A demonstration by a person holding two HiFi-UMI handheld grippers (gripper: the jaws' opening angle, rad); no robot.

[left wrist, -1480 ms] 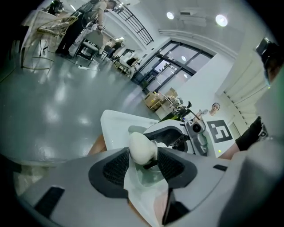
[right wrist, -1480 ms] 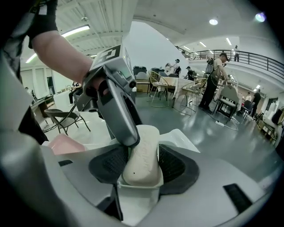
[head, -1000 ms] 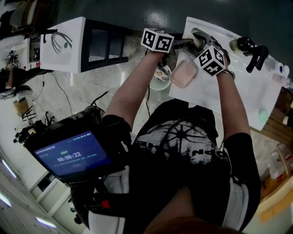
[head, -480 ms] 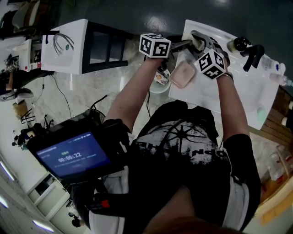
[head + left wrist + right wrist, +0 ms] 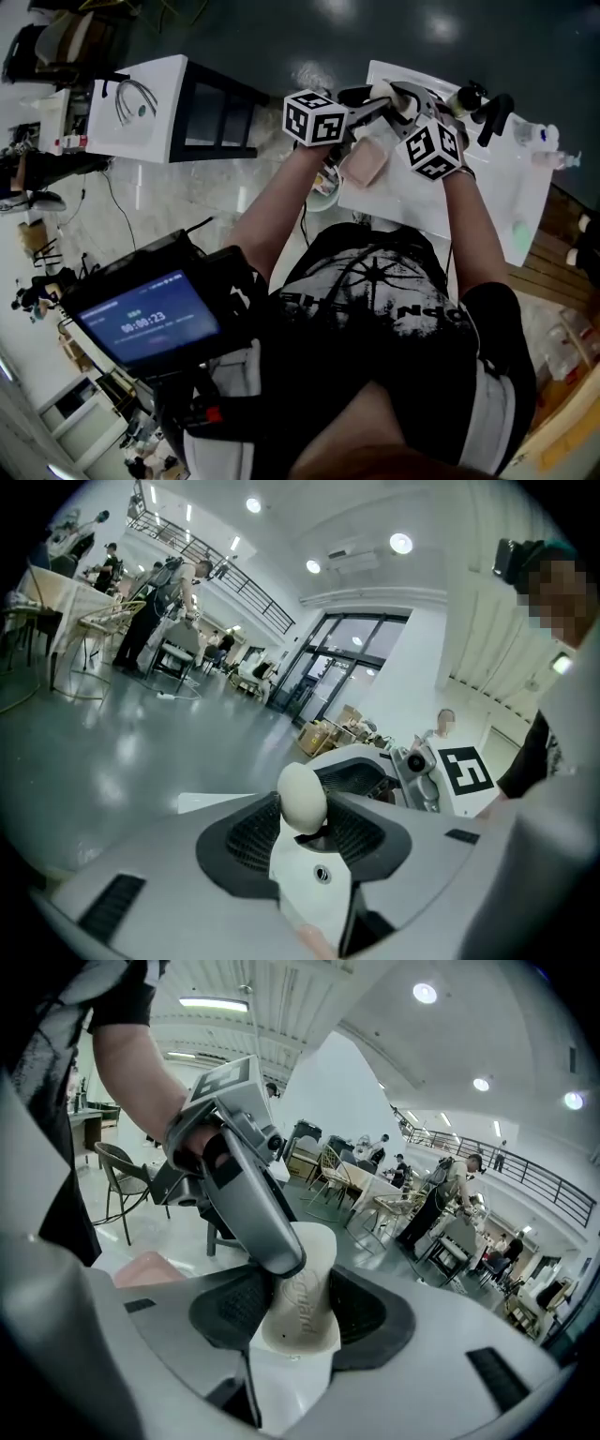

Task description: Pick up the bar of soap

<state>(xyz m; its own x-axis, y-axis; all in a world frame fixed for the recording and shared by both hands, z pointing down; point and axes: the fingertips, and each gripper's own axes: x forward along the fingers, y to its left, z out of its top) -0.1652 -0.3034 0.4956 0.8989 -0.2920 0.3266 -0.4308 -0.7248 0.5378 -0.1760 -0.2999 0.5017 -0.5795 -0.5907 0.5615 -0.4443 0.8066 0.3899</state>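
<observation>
Soap (image 5: pixel 302 1299) | clamped between right fingers (image 5: pixel 233 1307) | end between left fingers (image 5: pixel 249 836)

We see the right claw (image 5: pixel 298 1302) clamped on a white bar of soap (image 5: pixel 309 1274), dark pads (image 5: pixel 230 1309) pressing both its flanks. The left claw (image 5: pixel 281 1258), held in a hand (image 5: pixel 192 1147), lays a grey finger against the bar's far end. A pink dish (image 5: pixel 145 1267) shows at left.

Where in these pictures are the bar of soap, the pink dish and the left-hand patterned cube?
bar of soap (image 5: pixel 302 1297), right gripper view, on its lettered broad face.
pink dish (image 5: pixel 364 161), head view, on its middle.
left-hand patterned cube (image 5: pixel 316 119), head view, on a patterned face.
</observation>
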